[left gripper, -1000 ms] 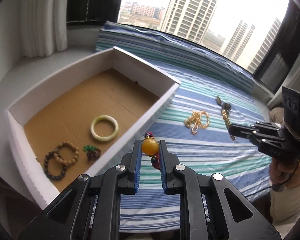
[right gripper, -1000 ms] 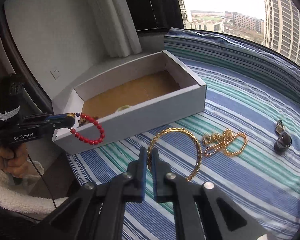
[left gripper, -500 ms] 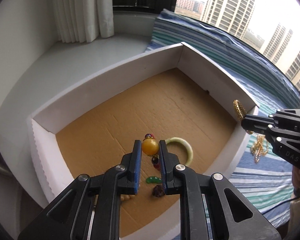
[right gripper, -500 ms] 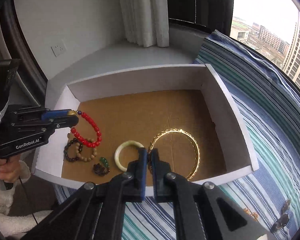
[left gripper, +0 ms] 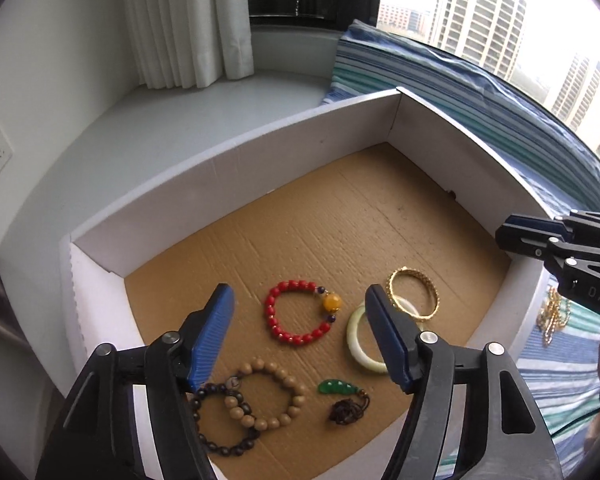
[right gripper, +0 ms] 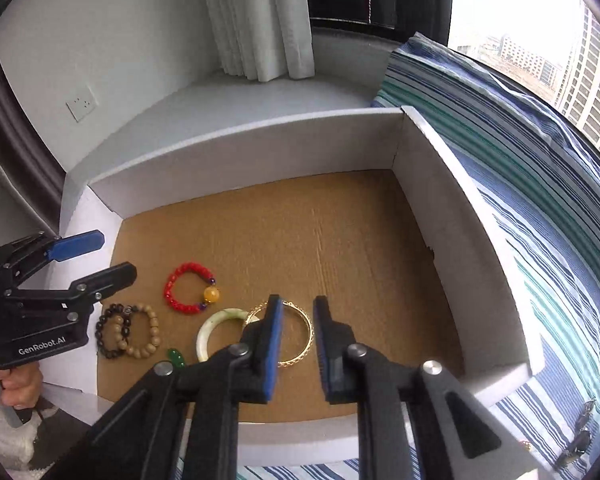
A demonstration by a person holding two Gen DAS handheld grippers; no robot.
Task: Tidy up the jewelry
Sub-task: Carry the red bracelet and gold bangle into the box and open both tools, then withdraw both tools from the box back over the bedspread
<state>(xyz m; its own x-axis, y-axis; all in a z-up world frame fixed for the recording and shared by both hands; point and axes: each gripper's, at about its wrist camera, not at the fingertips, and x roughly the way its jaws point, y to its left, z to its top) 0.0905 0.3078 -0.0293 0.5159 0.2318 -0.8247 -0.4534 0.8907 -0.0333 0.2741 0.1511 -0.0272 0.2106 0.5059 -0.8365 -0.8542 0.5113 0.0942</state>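
A white box with a brown cardboard floor holds the jewelry. A red bead bracelet with a yellow bead lies on the floor, below my open left gripper. It also shows in the right wrist view. A gold bangle lies under my open right gripper, resting against a pale jade bangle. Both bangles show in the left wrist view, gold bangle and jade bangle. Two wooden bead bracelets and a green pendant lie nearby.
A gold chain lies on the blue striped cloth right of the box. Dark earrings lie on the cloth at the lower right. A white curtain and grey sill stand behind the box.
Both grippers have opened over the box. The red bead bracelet and the gold bangle have dropped from them and now lie on the box floor.
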